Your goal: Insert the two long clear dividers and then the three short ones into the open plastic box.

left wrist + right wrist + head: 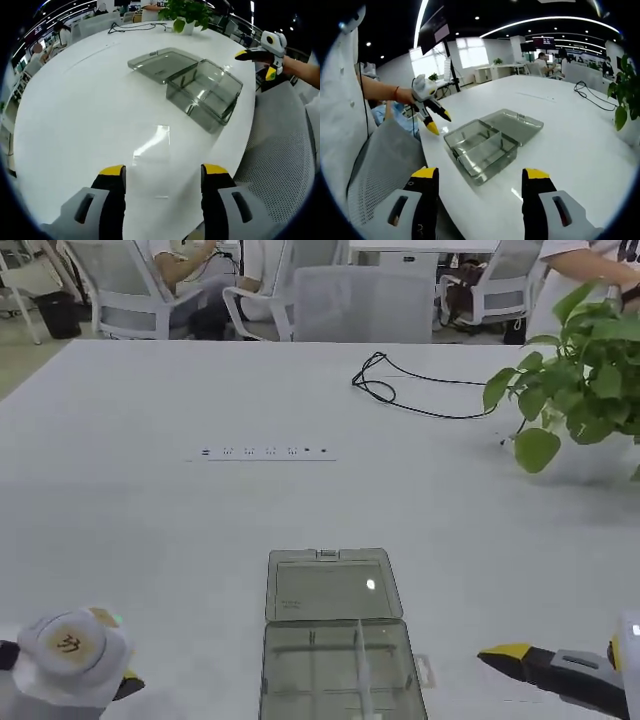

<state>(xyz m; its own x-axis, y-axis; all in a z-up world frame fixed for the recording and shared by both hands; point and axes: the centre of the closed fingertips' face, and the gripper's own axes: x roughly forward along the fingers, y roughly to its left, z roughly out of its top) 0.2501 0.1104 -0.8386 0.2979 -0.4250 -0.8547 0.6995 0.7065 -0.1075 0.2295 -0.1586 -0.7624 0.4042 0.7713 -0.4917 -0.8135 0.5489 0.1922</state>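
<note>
Nothing can be read with certainty; beyond the plastic box [300,680], a socket strip [265,452] set in the bench [120,490] carries a row of small dark marks, too small to make out; the lid [333,585] on the box's far side bears faint print near its left corner, blurred; left of the box, a round tan disc [70,643] atop the left gripper [439,123] shows one dark character, illegible; far behind the box, a hanging screen [542,41] glows with unreadable patches.

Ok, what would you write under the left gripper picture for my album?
Open left gripper faces a clear divider lying flat on the white table, the open plastic box beyond.
</note>
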